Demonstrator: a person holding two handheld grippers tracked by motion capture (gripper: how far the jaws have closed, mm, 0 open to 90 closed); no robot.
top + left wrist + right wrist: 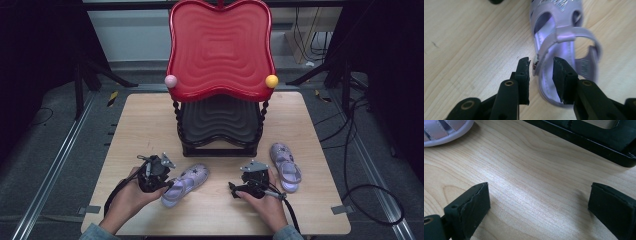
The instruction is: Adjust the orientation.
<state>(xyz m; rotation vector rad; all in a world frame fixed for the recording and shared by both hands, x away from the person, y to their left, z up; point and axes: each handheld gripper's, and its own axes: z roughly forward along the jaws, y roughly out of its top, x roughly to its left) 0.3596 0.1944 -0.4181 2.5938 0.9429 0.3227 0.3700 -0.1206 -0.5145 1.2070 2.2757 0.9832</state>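
Two lilac sandals lie on the wooden table [150,115]: at lower centre, the left gripper [541,75] has its parted jaws straddling the heel-side edge of the near sandal [564,52], pads not pressing. Right of it, the right gripper [539,202] hangs wide open over bare wood, the second sandal [285,167] just beside. Beyond, at upper centre, stands a red-topped two-tier rack [220,50].

The wooden bench [150,120] stands on a grey floor [60,130] between metal rails [55,165]. Beyond the fingers, dark curtains [35,55] hang at both sides, and black cables [360,150] lie on the floor.
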